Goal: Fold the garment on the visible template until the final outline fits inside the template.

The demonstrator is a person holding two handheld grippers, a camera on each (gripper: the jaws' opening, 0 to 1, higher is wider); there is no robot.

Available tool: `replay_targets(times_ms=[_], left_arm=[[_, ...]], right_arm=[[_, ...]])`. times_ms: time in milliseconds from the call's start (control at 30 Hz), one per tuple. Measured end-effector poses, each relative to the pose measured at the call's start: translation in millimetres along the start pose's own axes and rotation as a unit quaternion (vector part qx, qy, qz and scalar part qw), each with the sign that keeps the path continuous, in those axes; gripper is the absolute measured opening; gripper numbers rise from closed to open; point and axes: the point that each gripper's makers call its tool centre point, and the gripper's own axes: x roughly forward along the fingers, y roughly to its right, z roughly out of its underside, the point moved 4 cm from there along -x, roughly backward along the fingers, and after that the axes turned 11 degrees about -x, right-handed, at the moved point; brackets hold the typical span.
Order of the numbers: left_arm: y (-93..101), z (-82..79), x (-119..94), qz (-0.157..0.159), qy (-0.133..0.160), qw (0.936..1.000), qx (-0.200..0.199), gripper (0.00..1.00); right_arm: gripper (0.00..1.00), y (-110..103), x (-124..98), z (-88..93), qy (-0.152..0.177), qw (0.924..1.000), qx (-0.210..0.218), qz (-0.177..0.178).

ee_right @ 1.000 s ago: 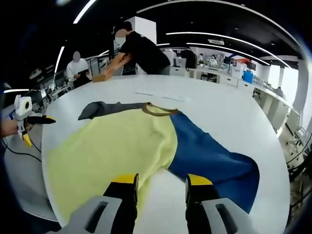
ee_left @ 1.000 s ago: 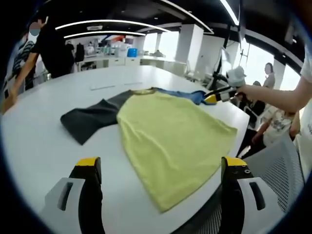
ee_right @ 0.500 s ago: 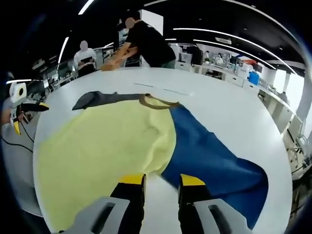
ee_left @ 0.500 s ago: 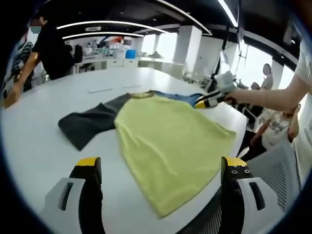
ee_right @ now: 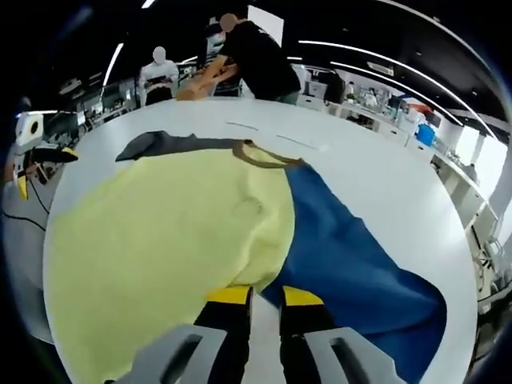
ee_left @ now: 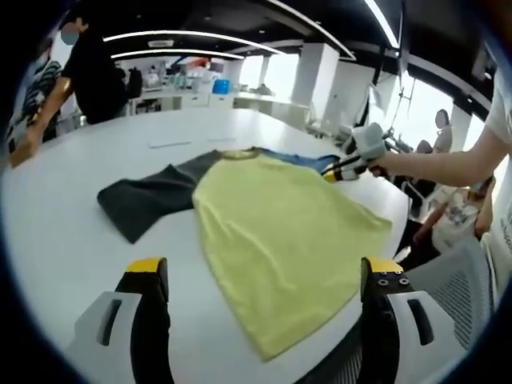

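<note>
Big white table (ee_left: 64,216) fills the foreground, with a shirt (ee_left: 280,232) spread flat on it: yellow body, dark grey sleeve (ee_left: 148,200) reaching left in the left gripper view, blue sleeve (ee_right: 352,272) reaching right in the right gripper view, brown collar (ee_right: 268,158) on the far side. The shirt's near hem lies close to the table's near edge in the left gripper view. Left gripper (ee_left: 256,276) held above the near part of the table, jaws wide apart with nothing between them, yellow tips either side of the shirt's hem. Right gripper (ee_right: 266,298) low over the shirt where the yellow body meets the blue sleeve, jaws narrow with a small gap left, cannot tell if any cloth is pinched. In the left gripper view the right gripper (ee_left: 342,170) sits at the far right corner of the shirt by the blue sleeve, held by a hand (ee_left: 382,162). A person in a black top (ee_right: 256,60) leans over the far side of the table. Two thin pale strips (ee_right: 276,138) lie on the table beyond the collar
</note>
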Motion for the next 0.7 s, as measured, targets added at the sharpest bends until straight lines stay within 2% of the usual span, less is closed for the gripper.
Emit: replay_targets(times_ms=[267, 700], left_arm=[[-2.6, 2.5, -1, -0.003, -0.002, 1.0000, -0.008, 0.94], [-5.5, 1.7, 0, -0.004, 0.000, 1.0000, -0.009, 0.93]], right_arm=[[0.00, 6, 1, -0.5, 0.001, 0.9999, 0.014, 0.010], [0.00, 28, -9, -5.2, -0.013, 0.9986, -0.008, 0.051]])
